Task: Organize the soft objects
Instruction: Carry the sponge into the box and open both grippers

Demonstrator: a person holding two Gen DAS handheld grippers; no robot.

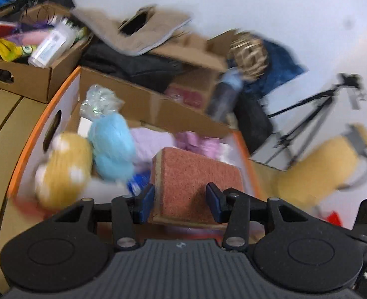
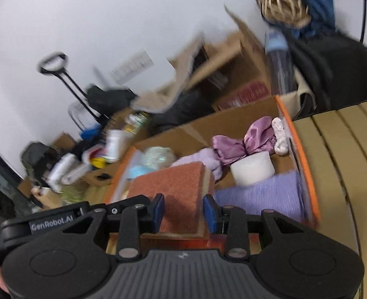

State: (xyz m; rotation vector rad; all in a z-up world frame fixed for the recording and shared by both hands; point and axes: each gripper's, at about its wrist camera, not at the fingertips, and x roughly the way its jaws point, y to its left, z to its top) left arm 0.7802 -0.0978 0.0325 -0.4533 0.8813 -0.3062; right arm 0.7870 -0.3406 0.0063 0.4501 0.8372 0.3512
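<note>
My left gripper [image 1: 181, 203] is shut on a reddish-brown scouring sponge [image 1: 196, 174] with a tan foam edge, held above an orange-rimmed cardboard box [image 1: 34, 144]. In that box lie a yellow plush toy [image 1: 64, 172], a light blue yarn ball [image 1: 111, 147], a crinkly plastic bag [image 1: 100, 102] and pink-lilac cloths [image 1: 198, 142]. My right gripper [image 2: 183, 211] is shut on a similar reddish sponge [image 2: 173, 189] over the same box [image 2: 305, 159], which also holds a purple satin cloth [image 2: 245, 144], a white foam roll [image 2: 253, 169] and a lilac knitted cloth [image 2: 260, 194].
A second cardboard box [image 1: 19, 77] of bottles and clutter stands at the left on the slatted wooden table [image 2: 337, 154]. More boxes, dark bags, a wicker ball [image 1: 249, 54], a water bottle [image 1: 224, 94] and a tripod [image 1: 313, 119] lie beyond. A yellow plush [image 1: 315, 169] is at the right.
</note>
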